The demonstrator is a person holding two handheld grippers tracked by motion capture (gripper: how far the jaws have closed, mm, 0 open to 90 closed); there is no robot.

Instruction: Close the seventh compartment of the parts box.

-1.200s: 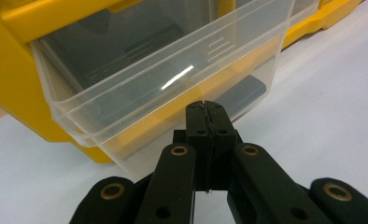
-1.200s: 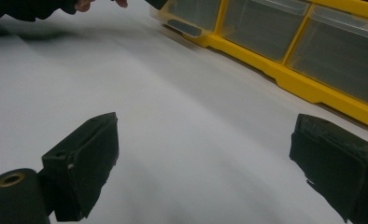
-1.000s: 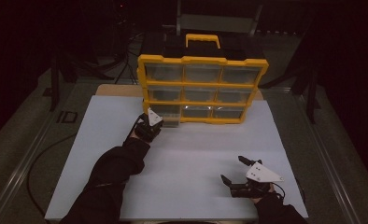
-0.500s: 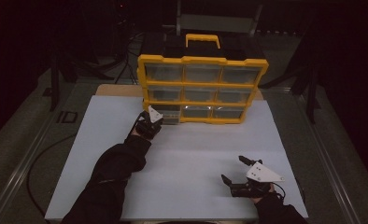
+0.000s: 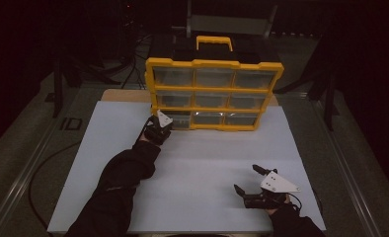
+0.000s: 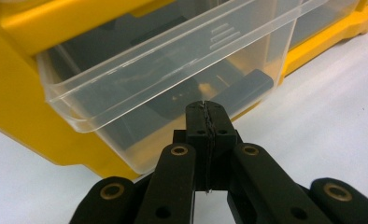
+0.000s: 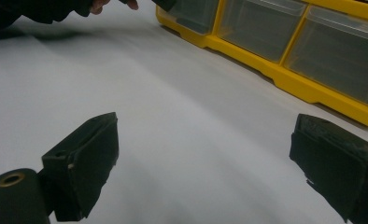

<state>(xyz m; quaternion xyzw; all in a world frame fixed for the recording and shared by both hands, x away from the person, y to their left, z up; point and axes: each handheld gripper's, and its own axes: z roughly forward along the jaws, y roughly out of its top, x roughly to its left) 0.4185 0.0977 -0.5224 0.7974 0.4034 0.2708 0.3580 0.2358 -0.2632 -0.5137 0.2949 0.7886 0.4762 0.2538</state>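
Held the left gripper (image 6: 204,109) where it was a second ago, jaws shut tight, clear drawer (image 6: 126,88) just ahead of their tips, partway out. Kept the right gripper (image 7: 205,158) parked, jaws wide, empty. Looked mid-pull, stalled.

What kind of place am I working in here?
Probably a lab or workshop recording bench, not a home: a white table sheet, a yellow parts organizer with clear drawers, and dark stands and cables behind it.
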